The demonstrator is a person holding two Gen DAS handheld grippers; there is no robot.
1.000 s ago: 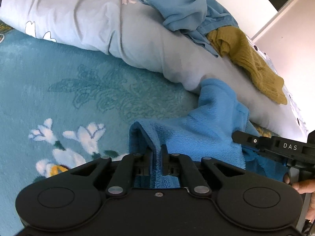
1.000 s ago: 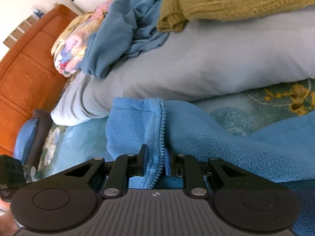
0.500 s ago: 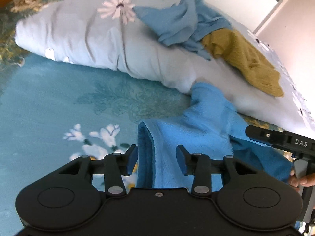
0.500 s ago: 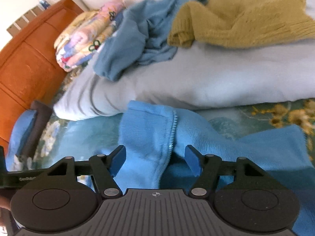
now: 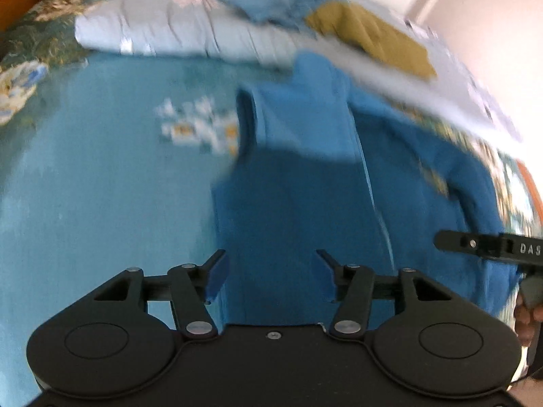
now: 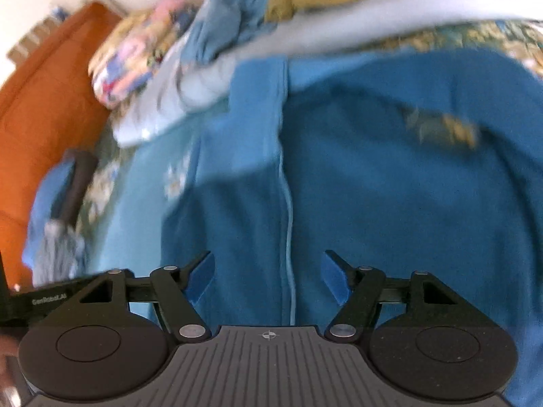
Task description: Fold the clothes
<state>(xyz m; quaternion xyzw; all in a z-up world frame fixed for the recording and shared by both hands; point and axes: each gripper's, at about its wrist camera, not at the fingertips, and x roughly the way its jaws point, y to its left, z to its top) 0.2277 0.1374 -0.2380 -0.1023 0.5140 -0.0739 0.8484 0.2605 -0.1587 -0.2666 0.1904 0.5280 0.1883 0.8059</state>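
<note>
Both grippers are released. We see the left gripper [image 5: 271, 273] with its jaws spread wide and nothing between them, held above the blue fleece jacket [image 5: 305, 186]. The right gripper [image 6: 268, 278] is equally spread and empty, also above the jacket [image 6: 373, 186].

Readable markings: the right gripper's body, visible at the right edge of the left wrist view, carries the letters "DAS", cut off by the frame. In the right wrist view, a black part at the lower left edge bears small white lettering that begins "Gen"; the rest is too blurred for us to read.

The jacket lies spread on the teal bedspread [image 5: 101, 186], zipper [image 6: 288, 220] running away from the grippers and collar end at the far side. Its left edge borders bare bedspread with a white flower print [image 5: 193, 129]; we see open surface there. Its collar end lies against the gray pillow [image 5: 176, 30], which limits room on the far side.

On the pillow rest a crumpled blue garment [image 5: 271, 10] and a mustard sweater [image 5: 373, 37], touching each other. Farther left in the right wrist view are a folded floral quilt [image 6: 135, 57] and the orange wooden headboard [image 6: 44, 101]. Both views are motion-blurred.
</note>
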